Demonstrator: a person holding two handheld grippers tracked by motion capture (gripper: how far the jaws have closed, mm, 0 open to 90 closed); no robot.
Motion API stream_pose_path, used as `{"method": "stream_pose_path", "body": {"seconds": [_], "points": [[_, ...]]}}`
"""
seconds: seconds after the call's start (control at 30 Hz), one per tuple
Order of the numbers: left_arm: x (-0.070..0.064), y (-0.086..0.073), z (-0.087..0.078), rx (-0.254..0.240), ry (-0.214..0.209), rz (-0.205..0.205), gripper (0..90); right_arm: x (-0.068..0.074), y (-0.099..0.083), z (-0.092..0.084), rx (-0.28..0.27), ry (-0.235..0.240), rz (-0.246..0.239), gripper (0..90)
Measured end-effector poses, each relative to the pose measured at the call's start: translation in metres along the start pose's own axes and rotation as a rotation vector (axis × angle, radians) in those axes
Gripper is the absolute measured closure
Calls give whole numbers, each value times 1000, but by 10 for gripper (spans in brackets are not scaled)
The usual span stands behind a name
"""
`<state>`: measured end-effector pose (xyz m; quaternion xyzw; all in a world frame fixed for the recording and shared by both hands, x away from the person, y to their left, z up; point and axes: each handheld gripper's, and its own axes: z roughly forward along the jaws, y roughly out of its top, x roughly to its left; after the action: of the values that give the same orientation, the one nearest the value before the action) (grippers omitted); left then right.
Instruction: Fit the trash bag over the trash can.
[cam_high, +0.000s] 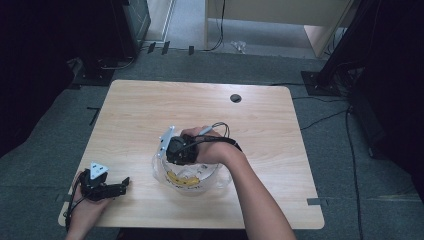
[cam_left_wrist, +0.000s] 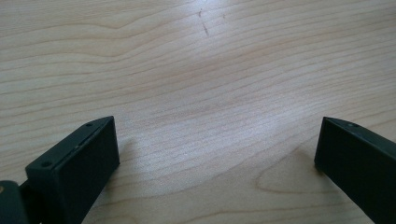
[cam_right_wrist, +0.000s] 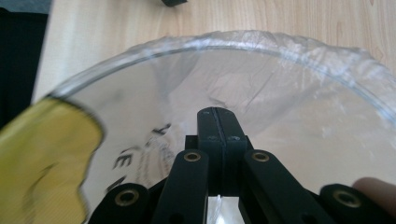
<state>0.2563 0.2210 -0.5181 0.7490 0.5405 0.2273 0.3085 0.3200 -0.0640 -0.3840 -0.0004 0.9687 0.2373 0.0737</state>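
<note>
Right gripper (cam_high: 172, 154) jaws pressed together, reaching inside clear bowl (cam_high: 220, 182) lined with printed plastic film (cam_right_wrist: 140, 149); left gripper (cam_high: 119, 187) spread wide, resting on wooden table (cam_high: 260, 130)

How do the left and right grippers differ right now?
The left gripper has its jaws wide apart; the right gripper has them pressed together. The left rests over bare table near its front left corner; the right reaches into a clear bowl lined with plastic film. Both are black and hand-held.

Dark lettering on clear plastic bag (cam_right_wrist: 140, 144), blurred, not legible
</note>
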Motion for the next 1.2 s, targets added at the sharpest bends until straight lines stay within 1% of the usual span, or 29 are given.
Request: {"method": "stream_pose_path", "body": {"seconds": [0.03, 0.1, 0.13, 0.17, 0.2, 0.3, 0.4, 0.47, 0.57, 0.8, 0.97, 1.1, 1.2], "points": [[0, 0, 0, 1, 0, 0, 0, -1, 1, 3, 4, -8, -2, 900], [0, 0, 0, -2, 0, -2, 0, -3, 3, 8, 1, -34, 11, 900], [0, 0, 0, -2, 0, -2, 0, -3, 4, 10, 3, -36, 23, 900], [0, 0, 0, -2, 0, -1, 0, -4, 4, 12, 3, -44, 18, 900], [0, 0, 0, -2, 0, -2, 0, -4, 5, 14, 5, -50, 24, 900], [0, 0, 0, -2, 0, -2, 0, -4, 5, 17, 7, -42, 25, 900], [0, 0, 0, -2, 0, -2, 0, -3, 3, 15, -6, -20, 18, 900], [0, 0, 0, -1, 0, -1, 0, -2, 2, 11, -11, -9, 21, 900], [0, 0, 0, -1, 0, -2, 0, 0, -1, 4, -35, 7, 15, 900], [0, 0, 0, -1, 0, -2, 0, 5, -6, -19, -100, 17, 6, 900], [0, 0, 0, -1, 0, -1, 0, 9, -11, -33, -122, 23, 1, 900], [0, 0, 0, -1, 0, -2, 0, 14, -17, -45, -141, 43, -8, 900], [0, 0, 0, -1, 0, -1, 0, 18, -23, -56, -152, 38, -11, 900]]}}
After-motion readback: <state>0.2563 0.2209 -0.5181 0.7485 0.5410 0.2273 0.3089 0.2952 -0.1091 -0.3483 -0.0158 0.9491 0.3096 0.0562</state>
